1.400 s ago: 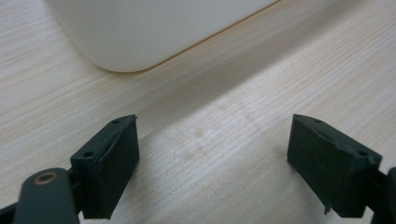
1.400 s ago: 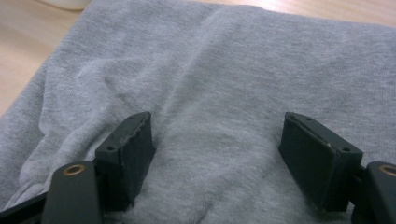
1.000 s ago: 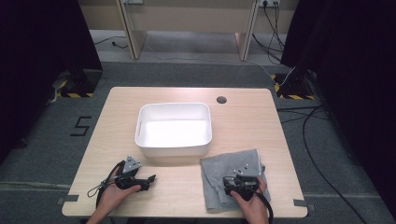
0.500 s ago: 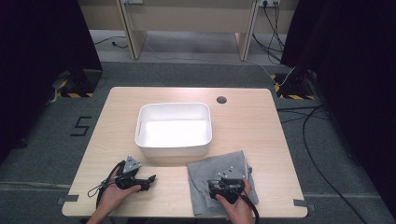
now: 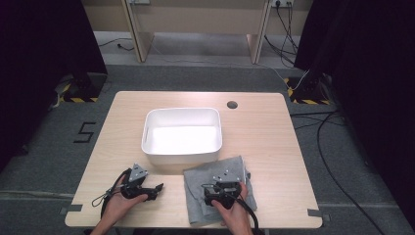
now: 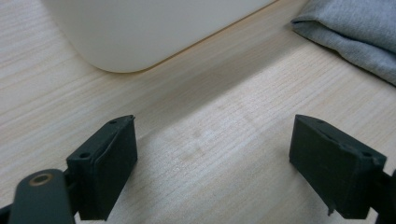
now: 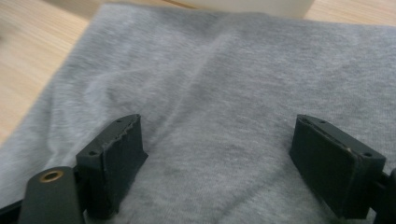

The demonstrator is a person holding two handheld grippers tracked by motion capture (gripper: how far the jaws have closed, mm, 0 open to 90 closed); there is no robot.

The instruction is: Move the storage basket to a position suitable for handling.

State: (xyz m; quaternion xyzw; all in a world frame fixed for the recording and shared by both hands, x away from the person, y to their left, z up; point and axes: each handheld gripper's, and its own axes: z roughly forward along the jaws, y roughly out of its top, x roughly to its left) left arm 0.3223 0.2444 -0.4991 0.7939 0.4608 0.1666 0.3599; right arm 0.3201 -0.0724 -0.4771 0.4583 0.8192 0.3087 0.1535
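Lying under right gripper (image 5: 221, 195): grey cloth (image 5: 195, 200).

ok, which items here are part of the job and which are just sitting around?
In the job:
- grey cloth, under the right gripper, jaws open over it
- white tub, just beyond the cloth
- left gripper, jaws open over bare table

Lying about:
- floor cables
- the "5" floor mark
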